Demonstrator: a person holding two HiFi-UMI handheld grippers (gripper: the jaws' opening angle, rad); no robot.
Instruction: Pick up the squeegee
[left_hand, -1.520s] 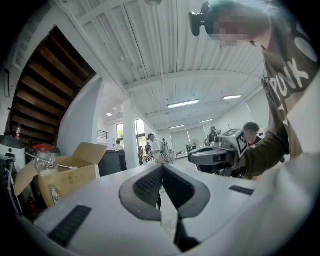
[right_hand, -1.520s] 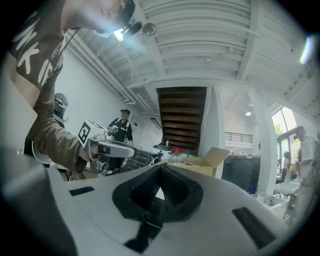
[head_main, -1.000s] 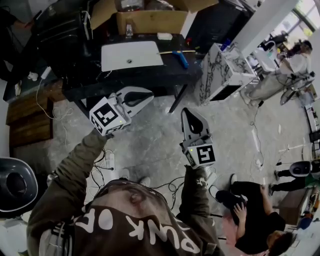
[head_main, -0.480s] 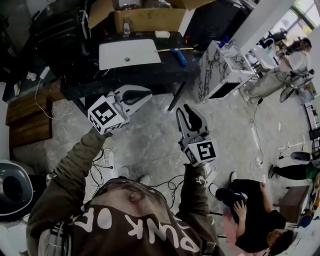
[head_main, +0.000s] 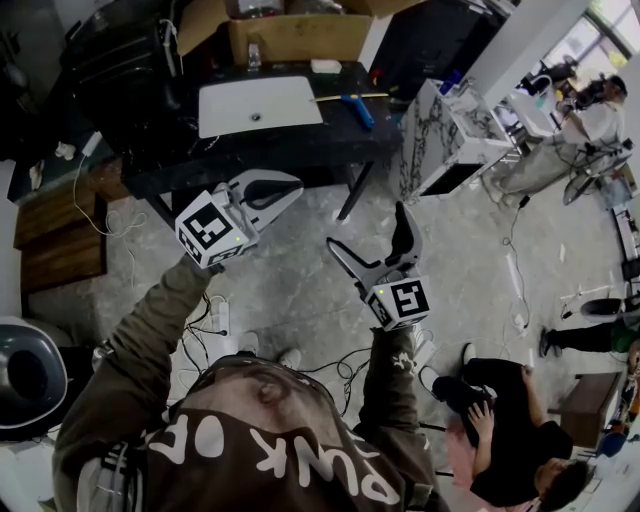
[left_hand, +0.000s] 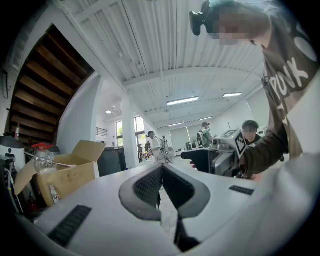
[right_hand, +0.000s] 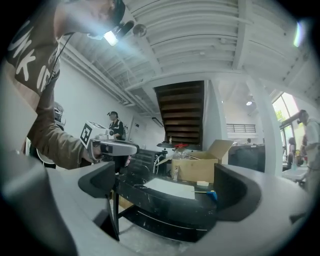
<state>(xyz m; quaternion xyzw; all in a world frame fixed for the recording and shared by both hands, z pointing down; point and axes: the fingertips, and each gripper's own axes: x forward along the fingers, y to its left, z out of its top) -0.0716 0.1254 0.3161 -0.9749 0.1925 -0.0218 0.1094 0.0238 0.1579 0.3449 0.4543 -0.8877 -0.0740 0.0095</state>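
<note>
The squeegee, blue-handled with a thin pale bar, lies at the right end of the black table, beside a white board. The right gripper view shows the squeegee small on the table's far edge. My left gripper is shut and empty, held level just in front of the table. My right gripper hangs over the floor short of the table, its jaws opening wide with nothing between them. In its own view the right gripper frames the table. Both grippers are well apart from the squeegee.
A cardboard box stands behind the table. A marbled white cabinet is to the right. Wooden pallets and a black bin are at the left. A person sits on the floor at lower right. Cables trail across the floor.
The right gripper's jaws have gone from shut to wide open, and it has rolled slightly. The left gripper has stayed where it was, still shut.
</note>
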